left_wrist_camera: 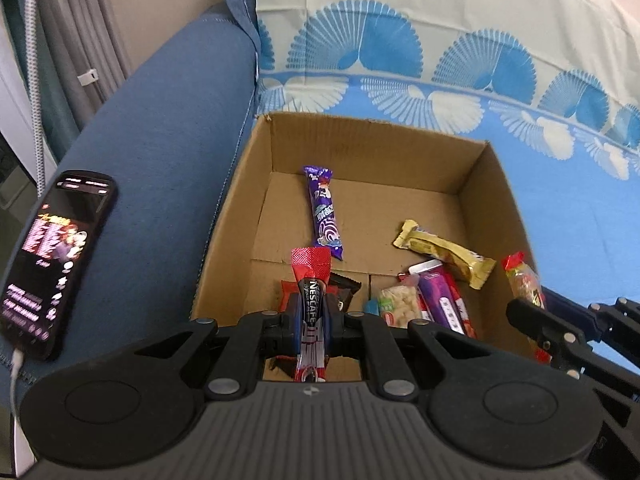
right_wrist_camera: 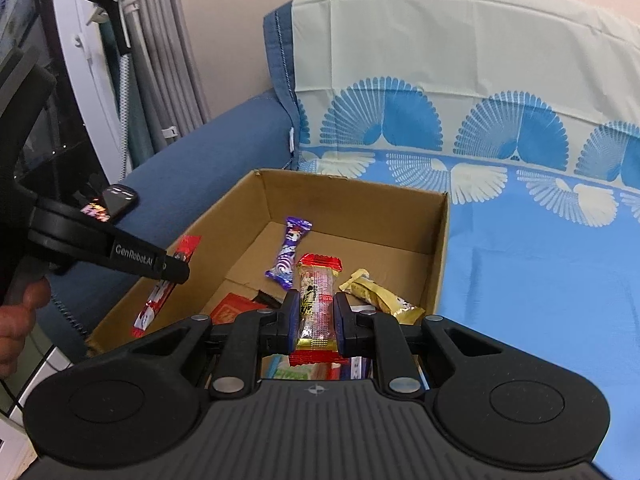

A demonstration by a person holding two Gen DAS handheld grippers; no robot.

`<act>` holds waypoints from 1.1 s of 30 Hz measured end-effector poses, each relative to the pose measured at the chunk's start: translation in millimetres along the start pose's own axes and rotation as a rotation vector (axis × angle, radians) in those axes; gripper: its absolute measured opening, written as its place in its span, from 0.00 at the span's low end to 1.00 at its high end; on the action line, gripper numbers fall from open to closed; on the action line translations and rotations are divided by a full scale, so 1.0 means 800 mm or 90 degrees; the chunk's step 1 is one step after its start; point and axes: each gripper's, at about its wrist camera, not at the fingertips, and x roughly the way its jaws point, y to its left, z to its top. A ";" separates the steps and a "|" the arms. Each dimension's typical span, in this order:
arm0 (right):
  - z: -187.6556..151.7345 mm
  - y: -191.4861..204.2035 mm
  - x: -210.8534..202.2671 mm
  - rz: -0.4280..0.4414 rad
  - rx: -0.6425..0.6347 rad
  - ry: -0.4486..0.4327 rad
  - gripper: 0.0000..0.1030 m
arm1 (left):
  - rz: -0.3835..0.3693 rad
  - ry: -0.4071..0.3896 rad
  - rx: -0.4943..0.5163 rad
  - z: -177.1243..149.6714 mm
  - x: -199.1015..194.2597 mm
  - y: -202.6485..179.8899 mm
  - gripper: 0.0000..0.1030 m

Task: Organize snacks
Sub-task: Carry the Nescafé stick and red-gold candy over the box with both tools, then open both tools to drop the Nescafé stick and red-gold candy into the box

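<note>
Left hand-held gripper [left_wrist_camera: 311,322]: we log it pinching a Nescafé stick sachet [left_wrist_camera: 311,280] over the cardboard box [left_wrist_camera: 224,216] on the sofa. Right hand-held gripper [right_wrist_camera: 316,320]: clamped on a clear red-ended snack pack [right_wrist_camera: 318,300] (box already holds several bars).

Right gripper [right_wrist_camera: 316,312] clamped on a clear peanut bar packet with red ends [right_wrist_camera: 317,304], above an open brown cardboard box [right_wrist_camera: 438,264]. Inside: purple wrapper [right_wrist_camera: 289,254], gold wrapper [right_wrist_camera: 380,294]. At left, left gripper [right_wrist_camera: 176,270] pinching a red-and-white stick sachet [right_wrist_camera: 160,294].
</note>
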 end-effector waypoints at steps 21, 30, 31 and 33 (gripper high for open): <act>0.002 -0.031 0.089 -0.008 0.016 0.047 0.18 | 0.037 0.061 0.015 0.019 0.104 -0.001 0.13; 0.007 -0.023 0.066 -0.003 0.023 0.039 0.83 | 0.049 0.013 0.003 0.007 0.056 0.006 1.00; 0.004 -0.019 0.058 -0.006 0.019 0.043 0.87 | 0.051 0.017 0.007 0.002 0.050 0.005 1.00; -0.006 -0.010 0.035 -0.014 0.016 0.043 0.90 | 0.048 0.020 0.006 -0.014 0.031 0.003 1.00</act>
